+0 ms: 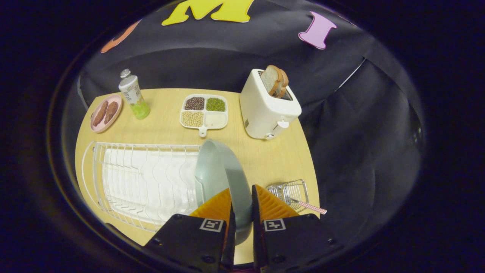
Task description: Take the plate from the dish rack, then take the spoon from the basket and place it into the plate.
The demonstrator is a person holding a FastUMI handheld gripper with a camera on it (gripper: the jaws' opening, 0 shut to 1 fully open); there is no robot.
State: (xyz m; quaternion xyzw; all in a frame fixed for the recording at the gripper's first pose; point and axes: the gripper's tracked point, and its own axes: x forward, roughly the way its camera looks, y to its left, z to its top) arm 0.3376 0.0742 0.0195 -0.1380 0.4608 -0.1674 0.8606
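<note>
Grey-green plate (221, 170) on edge, clamped by hand-held gripper (242, 212); rim pointing ahead.

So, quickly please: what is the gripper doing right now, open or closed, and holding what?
Gripper: closed on the plate, both fingers pressing its rim, plate standing on edge beside the dish rack.

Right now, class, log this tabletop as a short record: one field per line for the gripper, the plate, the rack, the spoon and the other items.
gripper: gripper shut on the plate's rim, both fingers pressing
plate: pale grey-green round plate held on edge, at the rack's end nearest the basket
rack: white wire dish rack on the light wooden table
spoon: spoon with a checked pink handle lying in the small wire basket
others: white toaster with bread, four-part white tray, pink dish, green-bottomed bottle
</note>
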